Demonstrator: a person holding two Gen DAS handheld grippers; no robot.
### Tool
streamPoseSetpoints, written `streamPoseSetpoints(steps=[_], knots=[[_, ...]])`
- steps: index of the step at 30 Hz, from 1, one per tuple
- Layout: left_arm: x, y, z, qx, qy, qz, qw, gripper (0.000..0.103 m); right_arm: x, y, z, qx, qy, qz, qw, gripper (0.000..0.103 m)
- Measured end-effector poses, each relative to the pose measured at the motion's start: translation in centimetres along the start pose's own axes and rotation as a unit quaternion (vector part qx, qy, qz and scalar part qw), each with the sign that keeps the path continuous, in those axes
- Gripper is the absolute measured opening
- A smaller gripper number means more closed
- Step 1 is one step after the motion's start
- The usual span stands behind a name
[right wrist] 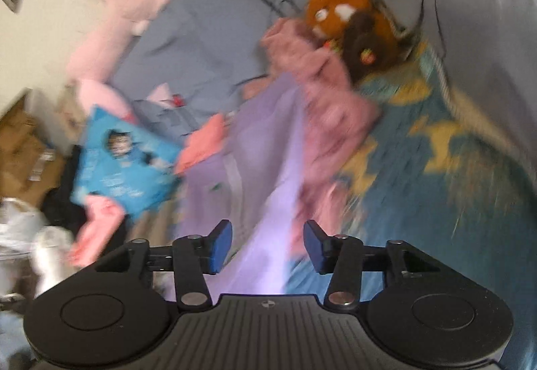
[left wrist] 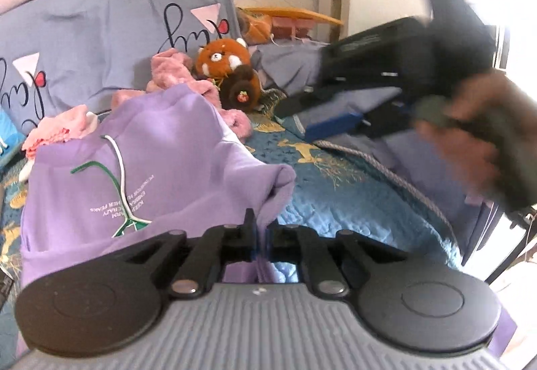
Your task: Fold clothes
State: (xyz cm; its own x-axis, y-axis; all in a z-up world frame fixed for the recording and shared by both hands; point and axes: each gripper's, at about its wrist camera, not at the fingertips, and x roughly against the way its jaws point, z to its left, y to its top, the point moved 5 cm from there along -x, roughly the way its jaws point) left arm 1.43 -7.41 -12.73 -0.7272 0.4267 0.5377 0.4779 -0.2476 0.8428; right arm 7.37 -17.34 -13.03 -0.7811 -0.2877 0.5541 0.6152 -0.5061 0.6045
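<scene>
Left wrist view: the left tool [left wrist: 261, 235] is pinched tight on an edge of the purple sweatshirt [left wrist: 141, 168], lifting it off the bed [left wrist: 335, 189] to square it for folding. The right tool [right wrist: 267, 246] gapes wide, empty, above the garment. Motion blur obscures its aim.

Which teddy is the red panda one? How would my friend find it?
Look at the bed with the blue quilt, then at the grey pillow with curly writing at its head. The red panda sits just right of that pillow, beside a fuzzy pink garment. It alone is orange-brown with white cheeks and ears.
</scene>
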Motion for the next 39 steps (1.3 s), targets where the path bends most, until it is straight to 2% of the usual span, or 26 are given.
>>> streamPoseSetpoints(steps=[2,3,6,8,12,14,15,16,17,20,24,29,35,39], knots=[[0.3,0.0,0.4,0.008,-0.005,-0.005,0.9999,0.005,-2.9,2.8,-0.2,0.035,-0.039,-0.012,0.999,0.053],[0.6,-0.2,0.5,0.010,-0.007,-0.007,0.9999,0.005,-4.5,4.3,0.1,0.063,-0.063,-0.021,0.996,0.059],[0.9,-0.4,0.8,0.009,-0.008,-0.011,0.9999,0.005,-9.2,7.4,1.1,0.115,-0.088,-0.013,0.989,0.061],[0.9,-0.6,1.2,0.017,-0.011,-0.010,0.9997,0.005,-12.3,9.1,1.4,0.113,-0.095,0.009,0.989,0.061],[1.4,-0.8,2.6,0.040,-0.015,-0.015,0.9990,0.005,-16.3,11.5,0.8,0.067,-0.128,0.019,0.989,0.061],[1.6,-0.9,3.3,0.050,-0.017,-0.018,0.9985,0.005,-17.8,11.8,0.5,0.037,-0.126,0.034,0.991,0.050],[1.7,-1.0,3.6,0.056,-0.020,-0.019,0.9981,0.005,-18.3,11.9,0.4,0.022,-0.125,0.041,0.991,0.023],[1.9,-1.1,4.0,0.062,-0.021,-0.021,0.9976,0.005,-18.6,11.9,0.4,0.008,-0.124,0.047,0.991,0.008],[2.1,-1.1,4.4,0.066,-0.020,-0.023,0.9973,0.005,-18.7,12.1,0.8,0.002,-0.121,0.042,0.992,0.004],[3.0,-1.3,5.8,0.085,-0.016,-0.032,0.9957,0.005,-18.4,12.5,2.9,0.001,-0.110,0.017,0.994,0.005],[5.0,-1.6,8.2,0.119,-0.003,-0.047,0.9918,0.005,-18.7,12.6,8.0,0.031,-0.077,0.011,0.997,0.005],[8.5,-3.2,12.3,0.178,0.042,-0.046,0.9821,0.005,-22.1,11.1,15.9,0.071,-0.034,0.044,0.996,0.005],[12.1,-7.2,17.6,0.263,0.091,-0.018,0.9602,0.005,-28.1,6.7,23.8,0.124,-0.015,0.088,0.988,0.005],[13.6,-9.7,19.4,0.288,0.122,0.008,0.9498,0.005,-32.3,2.9,26.2,0.144,-0.025,0.113,0.983,0.005]])
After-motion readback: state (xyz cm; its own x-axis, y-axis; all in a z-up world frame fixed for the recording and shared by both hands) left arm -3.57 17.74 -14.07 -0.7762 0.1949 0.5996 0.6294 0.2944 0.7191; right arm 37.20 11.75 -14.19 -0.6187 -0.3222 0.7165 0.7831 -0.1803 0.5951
